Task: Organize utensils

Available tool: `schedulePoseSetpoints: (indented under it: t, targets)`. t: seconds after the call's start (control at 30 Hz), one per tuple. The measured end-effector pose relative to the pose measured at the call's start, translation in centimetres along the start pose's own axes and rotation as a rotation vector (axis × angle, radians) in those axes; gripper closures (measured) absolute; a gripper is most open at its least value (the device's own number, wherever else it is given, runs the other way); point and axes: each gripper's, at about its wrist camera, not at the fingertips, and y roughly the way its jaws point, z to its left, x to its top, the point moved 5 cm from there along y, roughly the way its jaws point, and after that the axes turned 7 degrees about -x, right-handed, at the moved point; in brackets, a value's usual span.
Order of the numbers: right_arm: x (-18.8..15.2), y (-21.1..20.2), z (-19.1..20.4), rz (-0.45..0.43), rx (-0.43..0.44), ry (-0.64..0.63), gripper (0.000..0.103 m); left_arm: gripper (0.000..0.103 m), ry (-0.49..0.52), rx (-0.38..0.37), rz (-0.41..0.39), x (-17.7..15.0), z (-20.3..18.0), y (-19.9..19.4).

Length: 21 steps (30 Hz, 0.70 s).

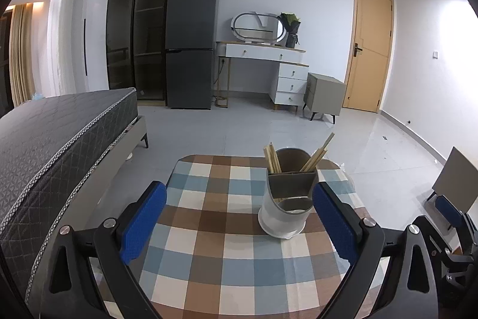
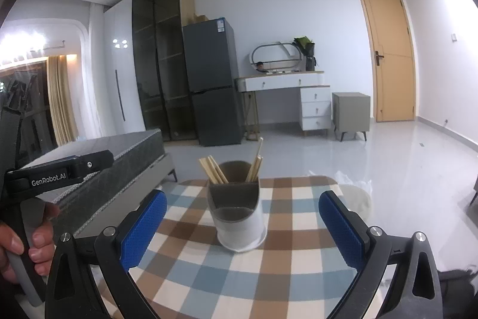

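Both my tongs, left (image 1: pixel 239 221) and right (image 2: pixel 242 224), spread wide, empty. Ahead on checked bench (image 2: pixel 269 274): utensil holder (image 2: pixel 239 214), light, tippy. Chopsticks (image 2: pixel 213 169) in rear compartments: thin, stiff, slippery; pinch upper shafts.

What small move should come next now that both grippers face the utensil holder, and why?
Probably ease the right gripper forward to the utensil holder. Both grippers are open and empty, and the holder stands centred ahead of this one on the checked table, with chopsticks upright in two rear compartments. The left gripper sits off to the side.
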Motion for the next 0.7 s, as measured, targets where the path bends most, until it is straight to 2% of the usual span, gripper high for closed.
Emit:
schedulePoseSetpoints:
  t: [0.1,0.27,0.63,0.7]
  targets:
    - [-0.5,0.3,0.0,0.015,0.005,0.003,0.000,0.008,-0.017,0.017,0.007,-0.5,0.2,0.5]
    - [-1.3,1.0,-0.1,0.042,0.003,0.000,0.000,0.008,0.016,0.026,0.004,-1.5,-0.3,1.2]
    - [-2.7,2.3,0.0,0.097,-0.011,-0.017,0.000,0.008,0.007,0.036,0.054,-3.7,0.9,3.2]
    - [-2.9,2.4,0.1,0.104,-0.009,-0.017,0.000,0.008,-0.020,0.035,0.079,-4.1,1.3,3.5]
